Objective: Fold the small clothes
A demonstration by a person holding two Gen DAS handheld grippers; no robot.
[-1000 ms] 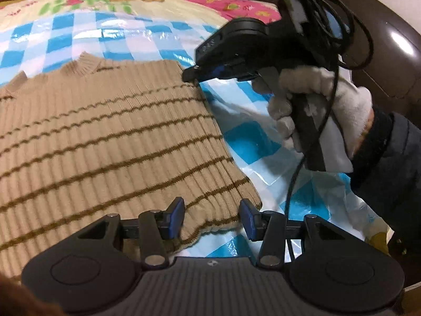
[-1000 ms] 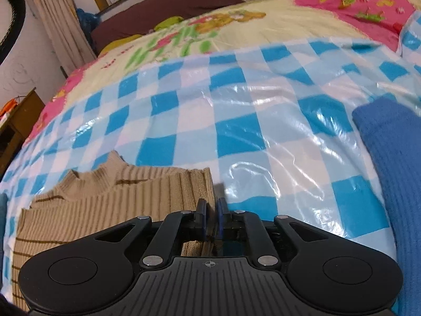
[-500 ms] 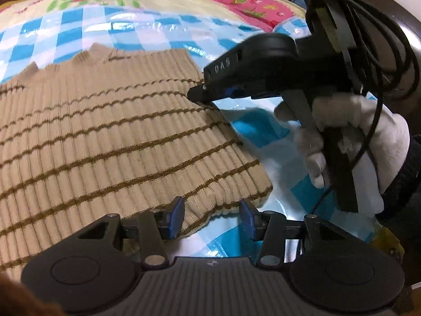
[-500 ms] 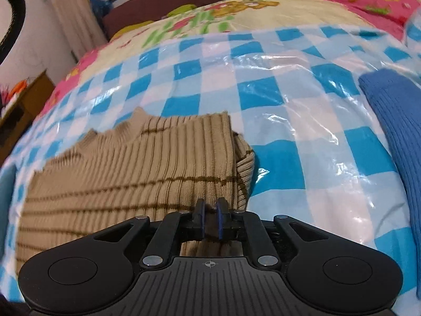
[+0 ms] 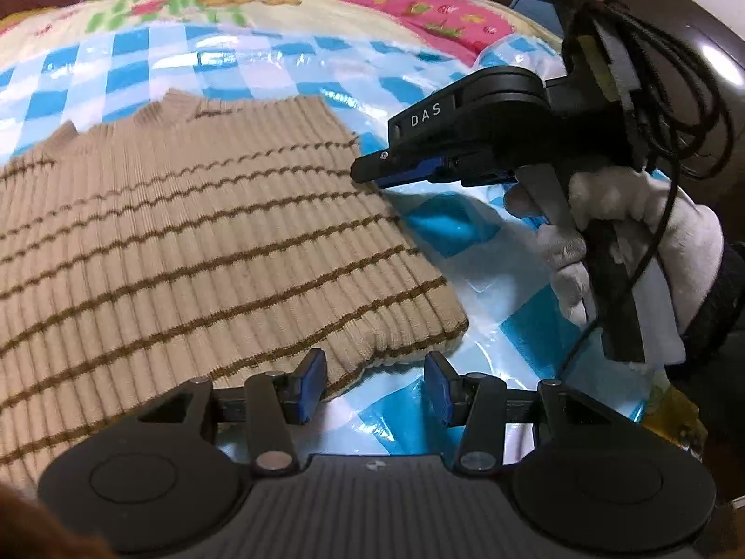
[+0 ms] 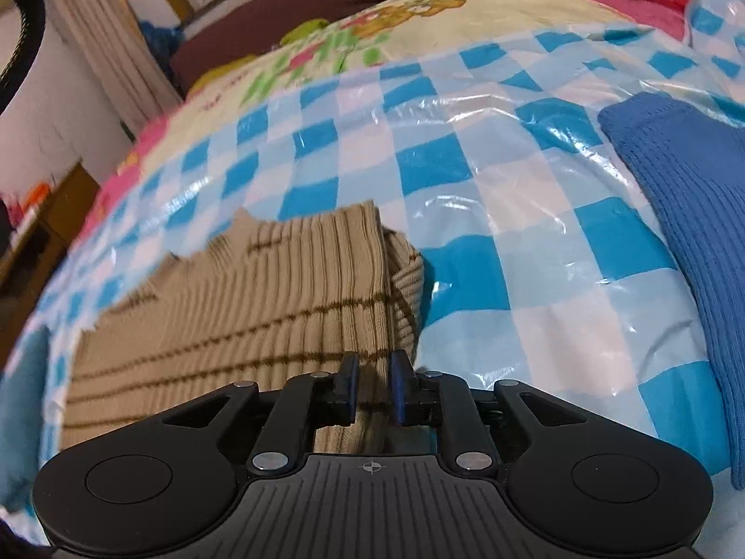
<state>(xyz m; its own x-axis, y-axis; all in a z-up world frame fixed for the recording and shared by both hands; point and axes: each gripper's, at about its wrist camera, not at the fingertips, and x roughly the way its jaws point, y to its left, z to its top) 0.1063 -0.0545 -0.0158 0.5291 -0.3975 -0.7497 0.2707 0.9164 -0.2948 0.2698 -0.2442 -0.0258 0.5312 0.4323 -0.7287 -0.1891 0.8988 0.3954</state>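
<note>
Across the bed: a bed (image 5: pixel 260 4) with a cartoon-print quilt is carrying a glossy blue-and-white checked plastic sheet (image 6: pixel 489 214), and the clothes are lying on that sheet.

Tan sweater: the ribbed tan sweater (image 5: pixel 195 242) with thin brown stripes is lying flat on the sheet, collar pointing away, hem corner sitting just in front of the left gripper; in the right wrist view a doubled layer is bulging out along its right side edge.

Blue knit: a blue knitted garment (image 6: pixel 689 214) is lying well apart on the right, playing no part in this step.

Right gripper: the right gripper (image 5: pixel 372 176), held in a white-gloved hand (image 5: pixel 619 251), is hovering at the sweater's right side edge, partway down; its fingers (image 6: pixel 349 386) are standing only a narrow gap apart, with the edge of the fabric lying between them, and whether they are pinching it cannot be told.

Left gripper: the left gripper (image 5: pixel 375 384) is hanging just above the hem corner with fingers spread wide, holding nothing.

Step in hand, as judged: gripping the right side so it can be folded inward.

Doing it well: taking every layer at the edge, hem corner included, lifting both grips level and carrying them over together is likely keeping the crease straight; the slick sheet may be letting the whole sweater slide, so a low, slow carry suits.
</note>
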